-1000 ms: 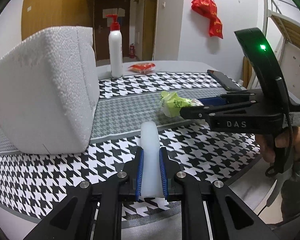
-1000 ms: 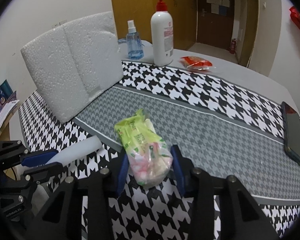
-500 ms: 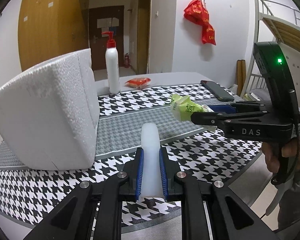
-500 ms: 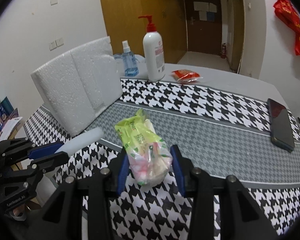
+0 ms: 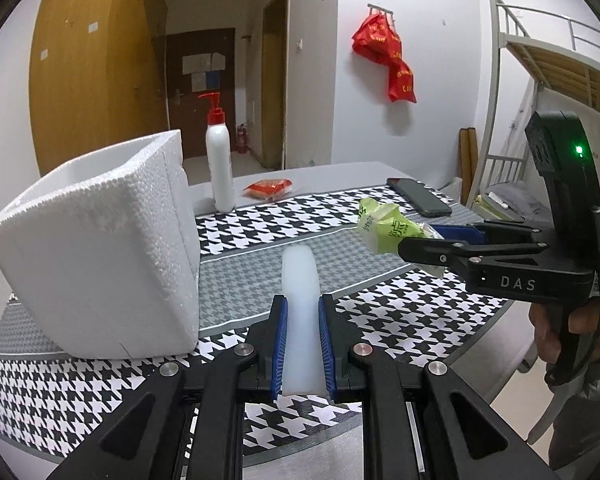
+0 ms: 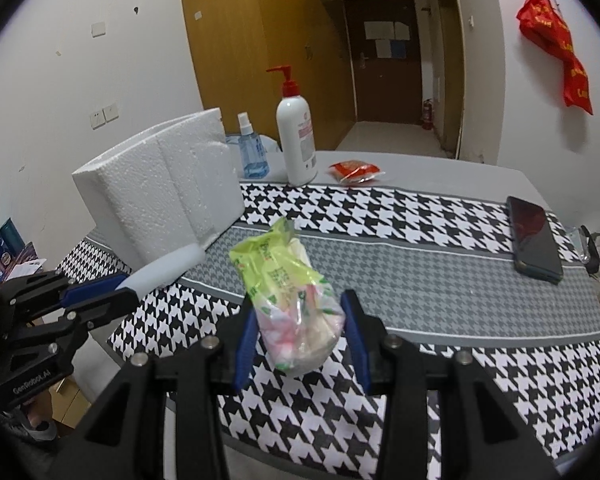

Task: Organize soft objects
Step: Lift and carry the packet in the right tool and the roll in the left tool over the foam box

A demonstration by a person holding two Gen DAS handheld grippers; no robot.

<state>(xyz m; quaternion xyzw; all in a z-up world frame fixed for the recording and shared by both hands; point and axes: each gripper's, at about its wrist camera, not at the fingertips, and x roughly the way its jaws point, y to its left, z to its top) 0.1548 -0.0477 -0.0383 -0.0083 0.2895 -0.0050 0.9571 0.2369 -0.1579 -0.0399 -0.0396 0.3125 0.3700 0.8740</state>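
Left gripper (image 5: 302, 344) clenched on a white foam stick (image 5: 300, 280), right gripper (image 6: 300, 336) clamped around a green snack bag (image 6: 288, 280). Both lifted clear of the checked table (image 5: 380, 320), probably bound for the open foam box (image 5: 100, 240) just left.

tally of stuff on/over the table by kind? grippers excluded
Bottles: 2, pump bottle and blue spray bottle
Foam pieces: 2, foam box and held white foam stick
Soft packets: 2, held green packet and red packet
Phones: 1, phone
Total: 7
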